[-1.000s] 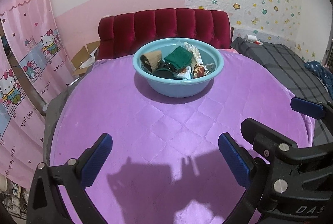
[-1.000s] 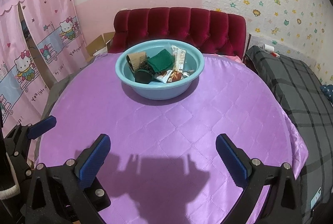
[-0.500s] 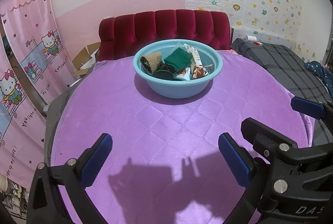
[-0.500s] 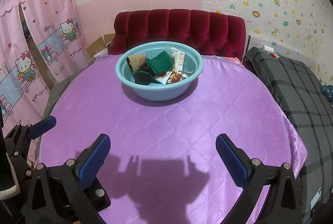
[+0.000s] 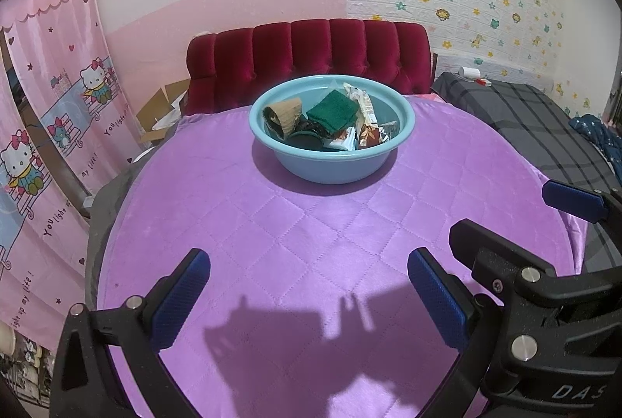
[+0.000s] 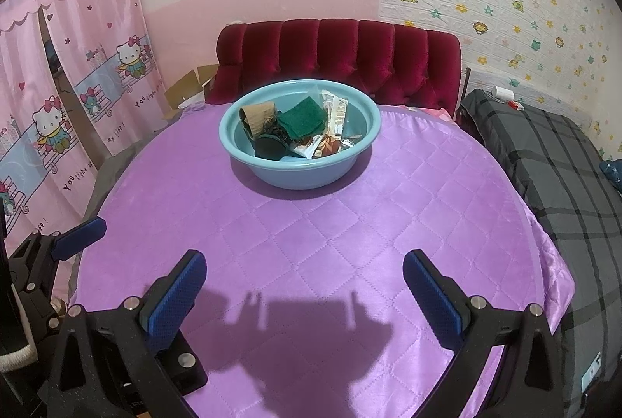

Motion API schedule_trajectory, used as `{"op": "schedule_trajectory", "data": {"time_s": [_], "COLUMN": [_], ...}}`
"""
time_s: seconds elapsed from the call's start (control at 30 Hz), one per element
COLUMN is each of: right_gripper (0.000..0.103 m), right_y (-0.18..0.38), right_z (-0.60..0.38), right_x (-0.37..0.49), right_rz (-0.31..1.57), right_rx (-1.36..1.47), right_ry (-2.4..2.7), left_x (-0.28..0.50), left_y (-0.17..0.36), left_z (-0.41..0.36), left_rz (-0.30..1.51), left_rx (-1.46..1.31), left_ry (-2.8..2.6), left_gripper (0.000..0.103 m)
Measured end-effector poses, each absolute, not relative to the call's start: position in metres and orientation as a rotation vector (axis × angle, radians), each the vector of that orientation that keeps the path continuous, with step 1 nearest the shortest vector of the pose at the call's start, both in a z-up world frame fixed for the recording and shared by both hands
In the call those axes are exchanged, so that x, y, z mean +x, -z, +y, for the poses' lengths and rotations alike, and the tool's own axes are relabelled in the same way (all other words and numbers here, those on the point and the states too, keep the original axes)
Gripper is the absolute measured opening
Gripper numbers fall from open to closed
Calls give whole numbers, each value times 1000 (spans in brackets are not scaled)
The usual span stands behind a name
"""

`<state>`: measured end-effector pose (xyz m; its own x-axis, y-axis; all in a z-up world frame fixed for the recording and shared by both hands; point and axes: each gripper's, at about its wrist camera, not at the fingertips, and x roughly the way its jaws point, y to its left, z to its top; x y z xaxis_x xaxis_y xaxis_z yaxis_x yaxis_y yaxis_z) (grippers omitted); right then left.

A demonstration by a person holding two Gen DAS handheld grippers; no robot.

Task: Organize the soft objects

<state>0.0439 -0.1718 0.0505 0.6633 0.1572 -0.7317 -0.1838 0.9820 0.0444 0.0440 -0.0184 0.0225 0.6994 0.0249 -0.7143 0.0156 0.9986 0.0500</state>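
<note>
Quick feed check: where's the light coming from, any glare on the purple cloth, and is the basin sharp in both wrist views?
Left wrist view: gripper shadow falls forward on the purple cloth, so light comes from behind; mild sheen, no blown glare; blue basin sharp. Right wrist view: same forward shadow beyond the gripper, basin sharp, fisheye bending the cloth edge and dark corners.

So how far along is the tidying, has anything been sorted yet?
Nothing looks sorted yet. The green cloth, brown roll and packets all sit heaped in the blue basin. The left gripper and right gripper are open and empty above the purple tablecloth, so everything remains.
</note>
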Motion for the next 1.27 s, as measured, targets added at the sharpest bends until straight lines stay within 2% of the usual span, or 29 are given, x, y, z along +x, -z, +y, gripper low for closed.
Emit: {"op": "schedule_trajectory", "data": {"time_s": [1.27], "right_gripper": [103], "right_y": [-54], "right_z": [-197], "right_x": [48], "right_rz": [797], "right_rx": [-18], "right_ry": [-213], "left_x": [46], "left_y": [-26], "left_z": [-42], "left_rz": [812], "left_rx": [50], "left_ry": [-15], "left_gripper": [103]}}
